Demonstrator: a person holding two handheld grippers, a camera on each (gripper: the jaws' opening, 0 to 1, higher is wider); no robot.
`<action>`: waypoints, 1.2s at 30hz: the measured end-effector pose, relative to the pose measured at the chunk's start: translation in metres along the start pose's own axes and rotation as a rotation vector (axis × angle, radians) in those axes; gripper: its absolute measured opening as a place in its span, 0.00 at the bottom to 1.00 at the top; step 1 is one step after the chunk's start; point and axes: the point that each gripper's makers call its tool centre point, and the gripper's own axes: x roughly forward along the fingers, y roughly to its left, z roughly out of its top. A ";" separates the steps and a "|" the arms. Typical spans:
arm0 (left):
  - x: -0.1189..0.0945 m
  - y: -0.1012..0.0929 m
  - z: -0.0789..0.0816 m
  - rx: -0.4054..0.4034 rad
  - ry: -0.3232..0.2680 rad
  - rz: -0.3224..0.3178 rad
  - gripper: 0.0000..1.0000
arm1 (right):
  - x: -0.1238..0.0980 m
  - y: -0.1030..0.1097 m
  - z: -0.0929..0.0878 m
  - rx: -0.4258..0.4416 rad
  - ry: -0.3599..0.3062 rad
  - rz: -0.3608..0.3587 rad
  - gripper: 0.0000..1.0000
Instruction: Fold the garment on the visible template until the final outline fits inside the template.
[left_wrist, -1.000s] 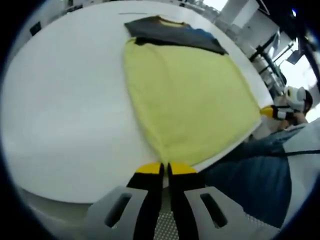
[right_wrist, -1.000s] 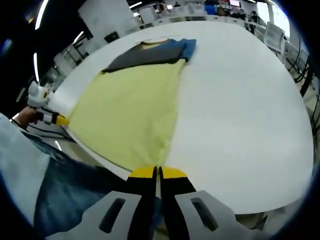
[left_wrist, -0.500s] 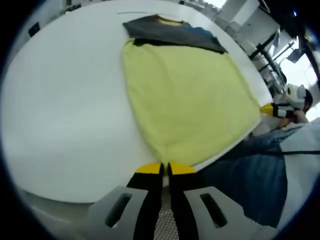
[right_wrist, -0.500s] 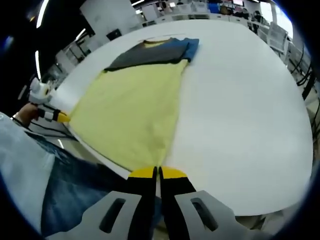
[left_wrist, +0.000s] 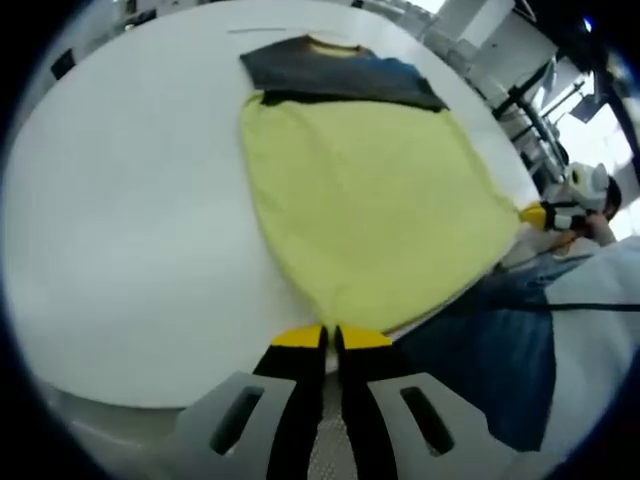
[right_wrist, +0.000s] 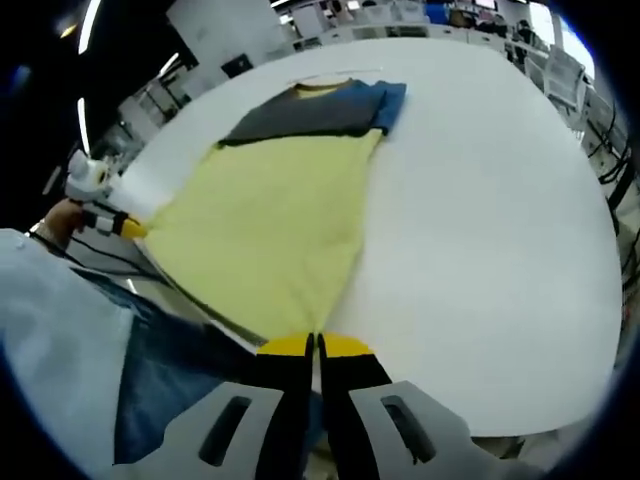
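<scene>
- Yellow knit fabric with a dark grey and blue upper part: garment (left_wrist: 375, 205) spread flat on the white round table (left_wrist: 120, 220), hem end at the near table edge, collar end far across the top.
- Left gripper (left_wrist: 331, 337), yellow-tipped black jaws: closed on one near hem corner of the garment, jaws pressed together with fabric pinched at the tips.
- Right gripper (right_wrist: 315, 345), same build: closed on the opposite near hem corner, seen in the right gripper view with the cloth (right_wrist: 270, 225) running away from the tips toward the collar.
- Also visible as a small yellow-tipped tool at the far hem corner in each other's view: right gripper at (left_wrist: 545, 215), left gripper at (right_wrist: 125, 228), each with a hand behind it.
- Reason for the hold, as judged: both hem corners taken at once so the lower edge lifts evenly and carries over toward the collar without skewing.
- Hem kept taut between the two grips; slack here would likely leave a crooked fold line.
- Person's denim-clad legs (left_wrist: 480, 360) close against the table edge, between the grips.
- Template outline not distinguishable on the white surface; fit cannot be checked.
- Fold stage judged early: garment at full length, no fold yet made.
</scene>
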 end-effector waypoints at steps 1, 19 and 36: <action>-0.002 -0.001 0.000 0.000 0.002 -0.002 0.00 | -0.003 0.000 0.003 -0.008 -0.006 -0.003 0.03; -0.023 -0.010 0.008 0.047 0.006 -0.012 0.00 | -0.030 0.000 0.019 -0.081 0.012 -0.030 0.01; -0.041 -0.012 0.018 0.105 -0.026 0.021 0.00 | -0.050 0.010 0.038 -0.126 -0.050 -0.045 0.01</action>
